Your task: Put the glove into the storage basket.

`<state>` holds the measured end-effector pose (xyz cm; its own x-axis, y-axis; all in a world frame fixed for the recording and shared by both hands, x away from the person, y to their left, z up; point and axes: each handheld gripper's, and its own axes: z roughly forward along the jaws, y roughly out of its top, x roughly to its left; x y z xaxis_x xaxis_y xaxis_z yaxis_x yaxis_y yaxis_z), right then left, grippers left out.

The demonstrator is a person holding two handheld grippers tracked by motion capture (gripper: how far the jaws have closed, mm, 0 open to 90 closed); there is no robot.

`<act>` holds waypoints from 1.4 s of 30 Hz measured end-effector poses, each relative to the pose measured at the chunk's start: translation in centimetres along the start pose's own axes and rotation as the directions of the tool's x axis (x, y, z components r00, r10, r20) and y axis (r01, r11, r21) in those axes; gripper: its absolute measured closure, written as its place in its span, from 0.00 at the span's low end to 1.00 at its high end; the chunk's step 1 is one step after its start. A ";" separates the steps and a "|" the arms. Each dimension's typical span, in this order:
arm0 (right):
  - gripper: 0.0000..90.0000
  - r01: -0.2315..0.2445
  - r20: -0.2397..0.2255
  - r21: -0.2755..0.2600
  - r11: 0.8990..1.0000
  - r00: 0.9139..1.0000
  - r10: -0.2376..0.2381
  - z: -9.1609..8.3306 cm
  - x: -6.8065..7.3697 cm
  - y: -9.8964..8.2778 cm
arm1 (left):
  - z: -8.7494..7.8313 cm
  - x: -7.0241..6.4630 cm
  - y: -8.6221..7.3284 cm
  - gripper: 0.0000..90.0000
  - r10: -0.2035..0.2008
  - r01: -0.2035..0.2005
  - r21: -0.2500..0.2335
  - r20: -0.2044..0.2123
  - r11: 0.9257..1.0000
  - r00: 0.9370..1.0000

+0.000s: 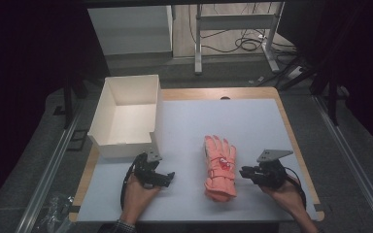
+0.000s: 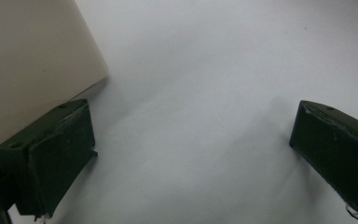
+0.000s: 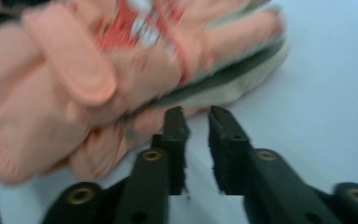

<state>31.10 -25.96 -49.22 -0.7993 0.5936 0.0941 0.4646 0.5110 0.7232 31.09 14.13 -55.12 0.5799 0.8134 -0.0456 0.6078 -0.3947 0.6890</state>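
A salmon-pink glove (image 1: 220,167) with a red and white label lies flat on the pale mat, its fingers pointing away from me. My right gripper (image 1: 245,171) sits just right of the glove's cuff end, jaws pointing at it. In the right gripper view the jaws (image 3: 196,116) stand almost together with a thin gap and nothing between them, their tips right at the glove (image 3: 98,79) edge. My left gripper (image 1: 167,177) rests on the mat left of the glove, below the box. Its jaws (image 2: 191,149) stand wide apart over bare mat.
A white open cardboard box (image 1: 124,145) stands at the mat's left rear, and its wall (image 2: 28,60) is close beside my left jaw. The mat (image 1: 252,121) lies on a wooden table. Beyond the table are metal frame legs and cables on the floor.
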 end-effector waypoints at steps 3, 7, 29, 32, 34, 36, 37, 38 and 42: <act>0.95 -0.013 -0.026 0.015 1.000 1.000 0.013 0.5 0.4 -1.3 | 0.0 0.0 0.0 0.00 0.000 0.000 0.000 0.000 1.000 1.000; 0.98 -0.029 -0.051 0.021 0.999 0.998 0.031 1.0 0.8 -2.2 | 0.0 0.0 0.0 0.00 0.000 0.000 0.000 0.000 1.000 1.000; 0.94 -0.044 -0.082 0.004 0.999 0.996 0.044 4.8 2.1 -0.4 | 0.0 0.0 0.0 0.00 0.003 -0.003 0.002 0.000 1.000 1.000; 0.94 -0.045 -0.071 0.002 0.999 0.996 0.045 5.5 2.3 0.2 | 0.0 0.0 0.0 0.00 0.001 -0.001 0.000 0.000 1.000 1.000; 0.94 -0.048 -0.070 0.001 0.999 0.996 0.048 5.8 2.4 0.5 | 0.0 0.0 0.0 0.00 0.001 -0.001 0.000 0.000 1.000 1.000; 0.94 -0.048 -0.067 0.001 0.999 0.997 0.048 6.0 2.5 0.6 | 0.0 0.0 0.0 0.00 0.001 -0.001 0.000 0.000 1.000 1.000; 0.94 -0.046 -0.061 0.002 0.999 0.997 0.046 6.3 2.6 0.9 | 0.0 0.0 0.0 0.00 0.001 -0.001 0.000 0.000 1.000 1.000; 0.94 -0.045 -0.058 0.002 0.999 0.997 0.045 6.5 2.6 1.1 | 0.0 0.0 0.0 0.00 0.003 -0.003 0.002 0.000 1.000 1.000; 0.94 -0.044 -0.050 0.005 0.999 0.998 0.045 6.9 2.7 1.5 | 0.0 0.0 0.0 0.00 0.003 -0.003 0.002 0.000 1.000 1.000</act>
<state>32.25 -19.31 -52.59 -0.7958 0.5841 0.1601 0.5014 0.4870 0.7152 31.09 14.15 -55.11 0.5817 0.8123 -0.0436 0.6070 -0.3977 0.6880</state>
